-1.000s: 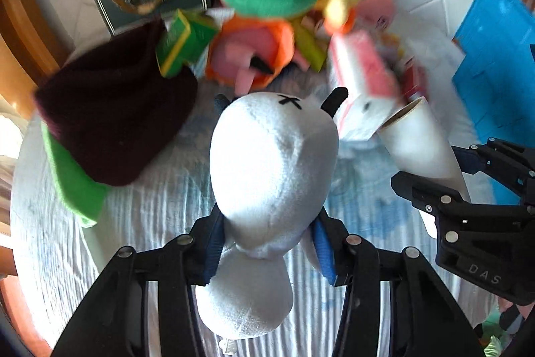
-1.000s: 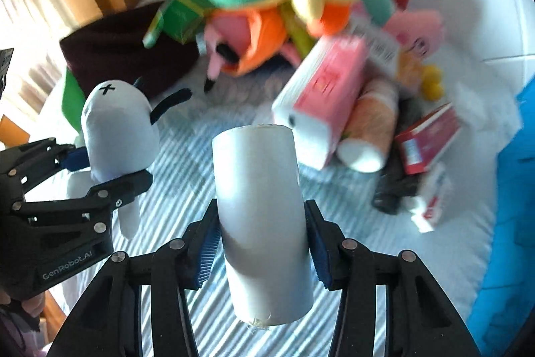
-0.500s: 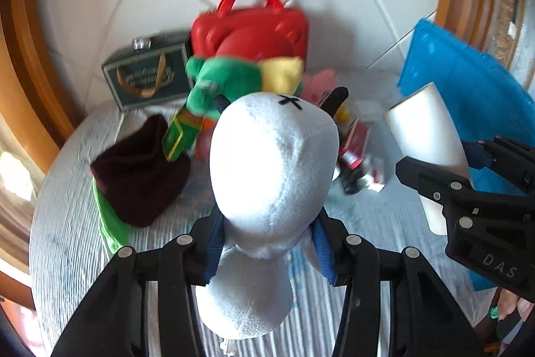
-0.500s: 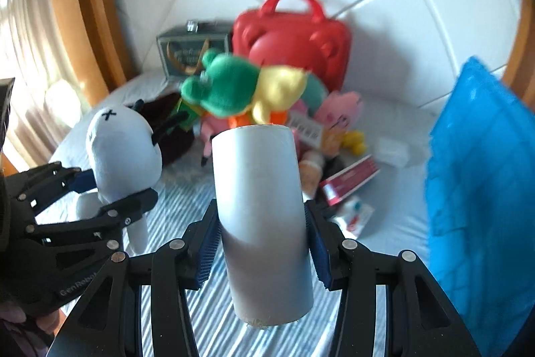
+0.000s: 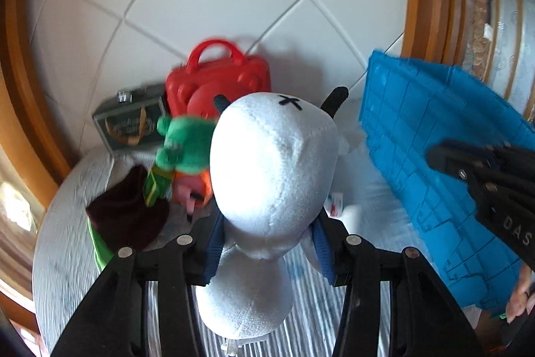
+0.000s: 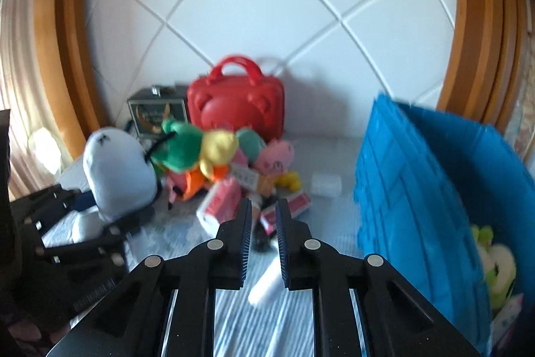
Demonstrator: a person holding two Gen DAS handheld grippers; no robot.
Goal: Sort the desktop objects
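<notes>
Risk of slippage first: white plush toy (image 5: 274, 163) pinched at the neck by left gripper (image 5: 267, 243), jaws part-spread around soft stuffing, bulky head overhanging toward 12 o'clock. Likely to squirm free if swung fast toward the blue crate (image 5: 418, 139) at 3 o'clock, or to snag on its near wall. Right gripper (image 6: 262, 216) narrow and closing on nothing. White paper tube (image 6: 265, 285) loose on the striped tablecloth (image 6: 284, 323) at 6 o'clock below those jaws, outside the crate. Round, light, so apt to roll off the near edge if nudged. Possible clash of both tools over the crate mouth.
</notes>
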